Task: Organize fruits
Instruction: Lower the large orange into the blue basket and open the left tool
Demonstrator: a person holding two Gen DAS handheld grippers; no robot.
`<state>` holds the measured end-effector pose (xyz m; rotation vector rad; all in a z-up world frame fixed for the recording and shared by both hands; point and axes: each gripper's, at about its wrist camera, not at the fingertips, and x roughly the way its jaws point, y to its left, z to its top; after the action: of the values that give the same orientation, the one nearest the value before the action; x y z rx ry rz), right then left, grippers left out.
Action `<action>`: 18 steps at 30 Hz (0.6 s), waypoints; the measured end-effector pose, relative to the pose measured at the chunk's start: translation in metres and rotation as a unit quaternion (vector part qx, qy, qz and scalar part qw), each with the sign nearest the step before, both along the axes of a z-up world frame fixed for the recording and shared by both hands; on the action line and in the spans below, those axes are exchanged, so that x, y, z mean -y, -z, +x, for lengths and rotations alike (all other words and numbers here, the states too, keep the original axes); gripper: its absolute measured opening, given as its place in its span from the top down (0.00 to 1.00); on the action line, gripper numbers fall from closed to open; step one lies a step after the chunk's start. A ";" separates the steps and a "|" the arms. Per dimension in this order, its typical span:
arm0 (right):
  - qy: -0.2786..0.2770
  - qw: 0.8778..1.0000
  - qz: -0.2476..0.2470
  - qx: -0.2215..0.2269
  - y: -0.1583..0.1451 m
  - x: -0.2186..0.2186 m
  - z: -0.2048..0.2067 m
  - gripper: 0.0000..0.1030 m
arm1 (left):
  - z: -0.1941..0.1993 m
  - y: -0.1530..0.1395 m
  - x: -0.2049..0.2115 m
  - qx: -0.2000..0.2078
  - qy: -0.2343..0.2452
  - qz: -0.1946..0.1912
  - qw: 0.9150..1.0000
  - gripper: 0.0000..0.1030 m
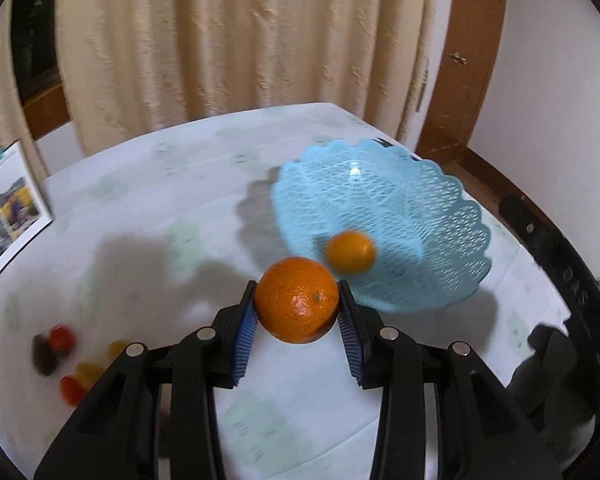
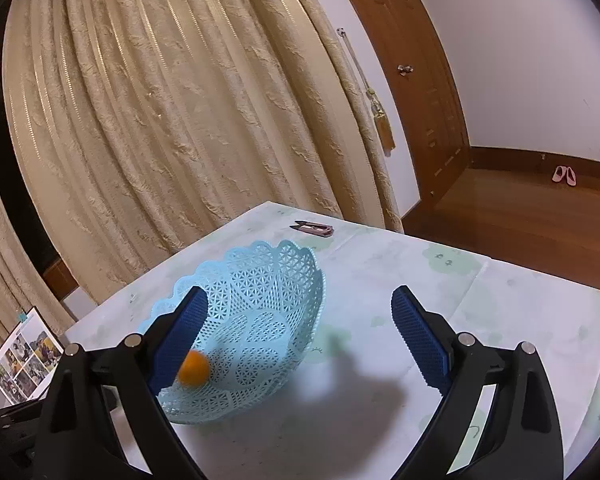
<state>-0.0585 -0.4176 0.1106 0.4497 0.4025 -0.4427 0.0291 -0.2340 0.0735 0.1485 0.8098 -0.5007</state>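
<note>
While the left gripper (image 1: 298,312) carries an orange (image 1: 297,299) toward the blue lattice basket (image 1: 420,200), we note a smaller orange (image 1: 351,251) already inside it.

Since the basket sits tilted on the white table (image 1: 160,208), we judge that a fruit released near its low near rim could roll back out, and a knock from either tool could tip the light plastic further. We find the left claw pinching the orange firmly between its blue pads (image 1: 245,330), clear of the table, with the basket just beyond to the right. We find the right gripper (image 2: 296,334) spread wide and holding nothing; its left finger overlaps the basket's near wall in the right wrist view, beside the small orange (image 2: 195,368), though we cannot confirm contact. Blurred small fruits (image 1: 62,356) remain at the near left.
</note>
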 end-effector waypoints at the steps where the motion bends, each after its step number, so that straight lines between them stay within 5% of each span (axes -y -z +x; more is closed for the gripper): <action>1: 0.001 1.000 0.001 0.000 0.000 0.001 0.000 0.08 | 0.002 0.000 0.009 -0.001 0.006 -0.001 1.000 0.62; 10: 0.017 1.000 0.019 0.004 0.000 0.009 -0.004 0.07 | 0.008 0.002 0.048 -0.002 0.030 -0.005 1.000 0.61; 12: 0.021 1.000 0.021 0.004 0.001 0.010 -0.005 0.07 | 0.007 -0.002 0.050 0.004 0.033 -0.010 0.999 0.48; 14: 0.024 0.999 0.021 0.004 0.001 0.011 -0.006 0.07 | 0.006 -0.007 0.047 0.014 0.028 -0.021 0.999 0.19; 18: 0.027 0.999 0.022 0.011 0.000 0.011 -0.008 0.04 | 0.007 -0.014 0.034 0.027 0.013 -0.024 0.999 0.12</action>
<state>-0.0662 -0.4288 0.1106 0.5081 0.3798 -0.4812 0.0361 -0.2682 0.0876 0.1274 0.7422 -0.5389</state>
